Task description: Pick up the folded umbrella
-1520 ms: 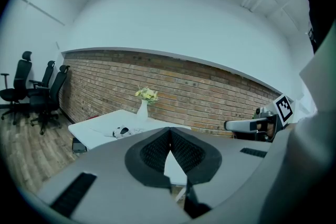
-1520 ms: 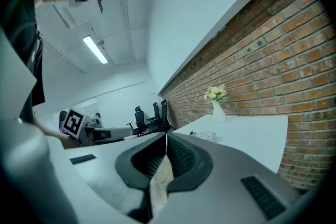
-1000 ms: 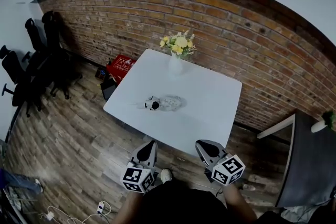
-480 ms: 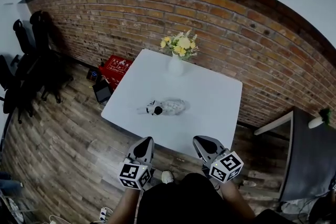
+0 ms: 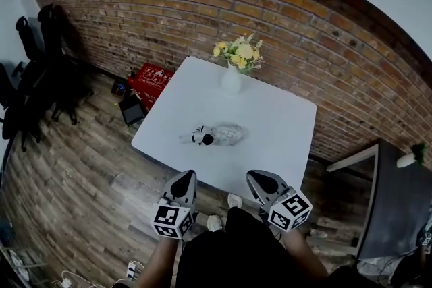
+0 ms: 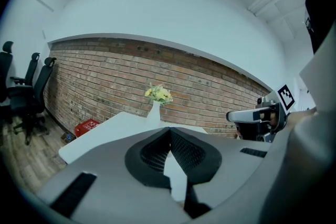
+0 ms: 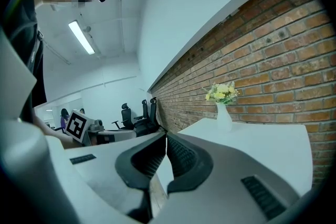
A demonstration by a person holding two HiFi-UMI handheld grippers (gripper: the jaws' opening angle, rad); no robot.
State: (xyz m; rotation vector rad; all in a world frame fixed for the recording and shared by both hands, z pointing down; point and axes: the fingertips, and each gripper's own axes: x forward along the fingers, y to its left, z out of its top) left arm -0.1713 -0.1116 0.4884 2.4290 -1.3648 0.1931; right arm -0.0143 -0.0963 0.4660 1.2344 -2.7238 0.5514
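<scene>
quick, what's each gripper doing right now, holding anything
Left grey two-jaw gripper: closed, holding nothing.
Right grey two-jaw gripper: closed, holding nothing.

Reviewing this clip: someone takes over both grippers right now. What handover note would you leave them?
Left gripper: jaws together, nothing between them, held by the near edge of the white table.
Right gripper: jaws together, empty, level with the left one.
Folded umbrella: lies flat on the table, towards its near left side, neither gripper touching it.
Vase of flowers: stands at the far edge, well apart from the umbrella.
Done: nothing yet.
Left: reach a gripper to the umbrella, open the jaws, close on it, lift.
</scene>
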